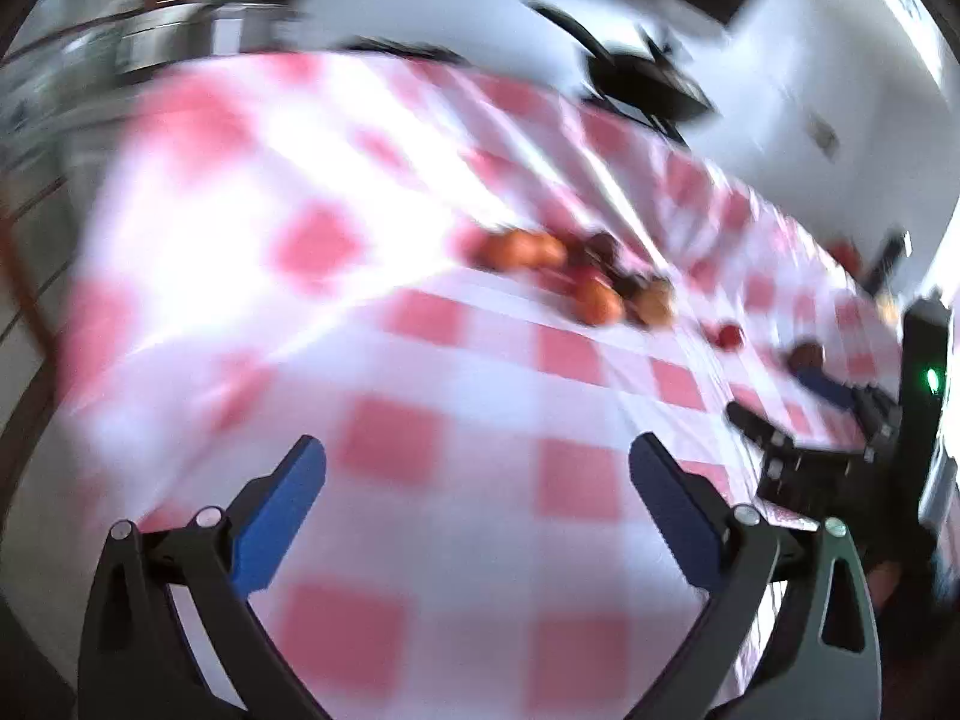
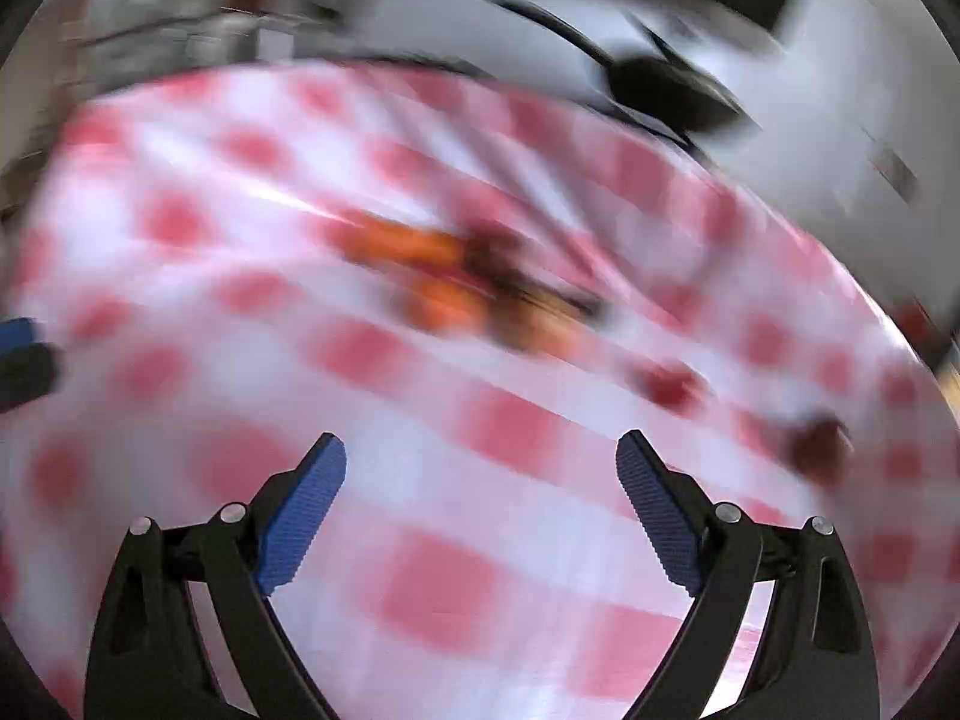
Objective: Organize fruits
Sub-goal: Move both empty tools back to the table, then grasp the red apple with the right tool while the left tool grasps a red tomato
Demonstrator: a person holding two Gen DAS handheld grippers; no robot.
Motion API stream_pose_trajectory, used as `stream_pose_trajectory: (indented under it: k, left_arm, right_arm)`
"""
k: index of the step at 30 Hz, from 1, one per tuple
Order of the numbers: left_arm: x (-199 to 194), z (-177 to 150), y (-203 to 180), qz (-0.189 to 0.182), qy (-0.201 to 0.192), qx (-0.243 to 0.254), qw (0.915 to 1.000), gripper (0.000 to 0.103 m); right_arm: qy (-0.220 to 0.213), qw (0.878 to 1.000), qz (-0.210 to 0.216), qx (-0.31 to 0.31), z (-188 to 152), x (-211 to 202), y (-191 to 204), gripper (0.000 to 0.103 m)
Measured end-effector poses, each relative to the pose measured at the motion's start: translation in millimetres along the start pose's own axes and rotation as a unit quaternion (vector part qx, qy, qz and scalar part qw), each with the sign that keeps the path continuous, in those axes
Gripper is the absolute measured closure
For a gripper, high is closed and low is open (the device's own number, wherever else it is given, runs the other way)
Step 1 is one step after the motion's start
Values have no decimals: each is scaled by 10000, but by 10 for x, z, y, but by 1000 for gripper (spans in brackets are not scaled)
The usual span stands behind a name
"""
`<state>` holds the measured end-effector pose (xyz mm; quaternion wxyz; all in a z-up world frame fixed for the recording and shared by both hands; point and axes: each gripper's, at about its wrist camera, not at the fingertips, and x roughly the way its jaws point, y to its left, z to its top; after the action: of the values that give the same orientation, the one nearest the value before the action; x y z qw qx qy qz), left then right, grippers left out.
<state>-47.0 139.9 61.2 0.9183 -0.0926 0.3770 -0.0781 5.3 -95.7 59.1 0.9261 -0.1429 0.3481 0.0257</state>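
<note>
**Above the checked cloth, both claws spread and empty**

Over a red-and-white checked tablecloth (image 1: pixel 456 360), the left gripper (image 1: pixel 478 456) hangs with its blue pads (image 1: pixel 279 516) set wide apart and nothing between them. Bare cloth lies under the gap. The fruit pile (image 1: pixel 576 276), mostly orange pieces with a few darker ones mixed in, sits ahead at about one o'clock from this claw, well apart from the fingertips. A small red fruit (image 1: pixel 729 336) lies alone at about two o'clock, beyond the pile. At three o'clock, the dark frame of the other tool (image 1: pixel 828 456) shows at the edge of the view.

From the right wrist the picture is badly smeared, so outlines are uncertain. The right gripper (image 2: pixel 481 456) also stands open, holding nothing. The heap appears as an orange and dark smear at twelve o'clock. A dark red fruit (image 2: pixel 672 387) lies at about two o'clock, and a darker one (image 2: pixel 819 450) nearer three. A blue tip at nine o'clock is probably the left claw's.

Both tools point forward and tilt down at the cloth, side by side. The wide stance suits an approach; I judge no fruit is picked yet, and the loose ones look the easiest first targets.
</note>
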Motion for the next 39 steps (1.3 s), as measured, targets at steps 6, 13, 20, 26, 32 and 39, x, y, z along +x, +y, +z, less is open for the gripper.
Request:
stream_pose_trajectory:
  k: [6,13,20,26,32,39]
  left_arm:
    - [786,111,-494,-418,577,119,9974,2]
    - [1171,163,-528,-509,808,70,9954,2]
    - [1109,175,-418,-547,671,-240,9960,2]
    - [1163,180,-743,-192,707,45,9973,2]
    - [1433,235,-1533,-245,929,342,9948,2]
    - [2263,619,-2598,-141,1005,1052,9893,2]
  right_arm:
    - [806,9747,-1451,1498,-402,678,-1531,14]
    - [1260,9436,-1928,2378,-542,1361,-2652,14]
    - [1265,9481,-1510,2496,-432,1735,-3037,16]
    - [1097,9524,-1053,2642,-509,1823,-3236,36]
    - [723,9509,-691,2930,-607,1701,-3420,37]
    - [621,9308,-517,3565,-938,1430,-3482,36]
